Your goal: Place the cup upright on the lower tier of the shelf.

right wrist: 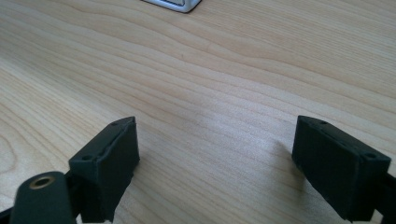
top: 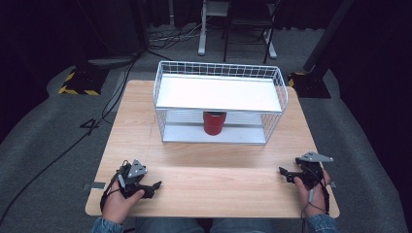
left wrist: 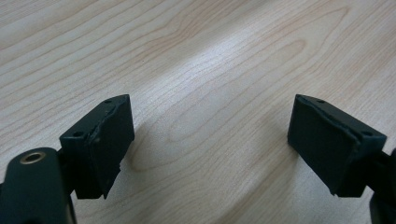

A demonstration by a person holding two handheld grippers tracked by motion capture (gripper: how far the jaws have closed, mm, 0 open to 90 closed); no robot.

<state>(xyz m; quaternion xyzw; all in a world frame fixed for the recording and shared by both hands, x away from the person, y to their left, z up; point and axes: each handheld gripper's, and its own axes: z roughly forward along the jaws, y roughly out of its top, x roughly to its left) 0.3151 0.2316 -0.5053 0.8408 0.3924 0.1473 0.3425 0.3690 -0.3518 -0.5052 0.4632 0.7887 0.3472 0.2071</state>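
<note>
A red can (top: 214,123) stands upright on the lower shelf of a white wire rack (top: 167,97) at the back of the wooden table (top: 209,189). My left gripper (top: 153,187) rests low over the table's front left, held by a hand and pointing to the right. In the left gripper view, my left gripper (left wrist: 210,135) has its jaws apart, with bare wood between them. My right gripper (top: 286,174) sits at the front right and points left. Seen in the right gripper view, my right gripper (right wrist: 215,154) also stands open over bare wood.
The rack has a flat white top shelf (top: 218,93) above the can. A corner of the rack's base (right wrist: 175,3) shows at the top of the right gripper view. Behind the table are chair legs and cables on grey carpet.
</note>
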